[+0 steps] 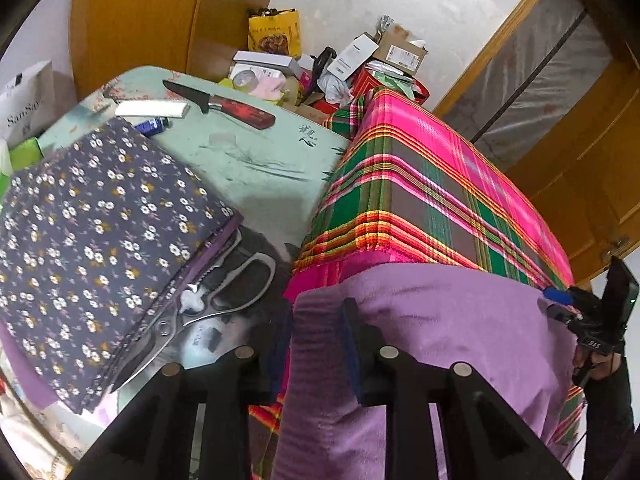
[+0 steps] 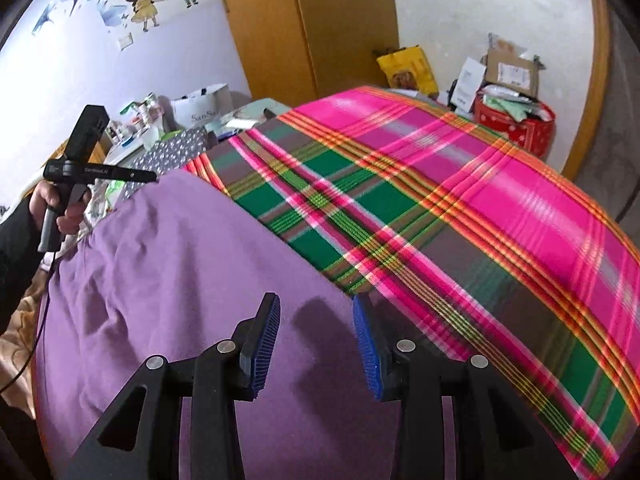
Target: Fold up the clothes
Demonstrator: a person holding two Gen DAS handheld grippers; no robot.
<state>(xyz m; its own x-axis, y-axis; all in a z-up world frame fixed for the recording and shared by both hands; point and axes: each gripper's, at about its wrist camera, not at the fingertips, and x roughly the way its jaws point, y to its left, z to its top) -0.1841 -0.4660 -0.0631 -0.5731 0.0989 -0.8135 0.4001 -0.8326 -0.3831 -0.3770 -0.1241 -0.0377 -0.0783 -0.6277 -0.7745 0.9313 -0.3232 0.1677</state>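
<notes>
A purple garment (image 2: 172, 280) lies across the lower left of a plaid-covered surface (image 2: 460, 184). The right gripper (image 2: 316, 340) hovers above it, jaws apart; the left gripper (image 1: 316, 344) straddles its edge, fingers parted, nothing gripped.

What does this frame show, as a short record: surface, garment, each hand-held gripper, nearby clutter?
surface: plaid cloth
garment: purple garment spread on near end of the plaid
left hand-held gripper: open, purple fabric edge between its fingers
right hand-held gripper: open, above garment, nothing held
nearby clutter: floral fabric, scissors, knife on side table
</notes>
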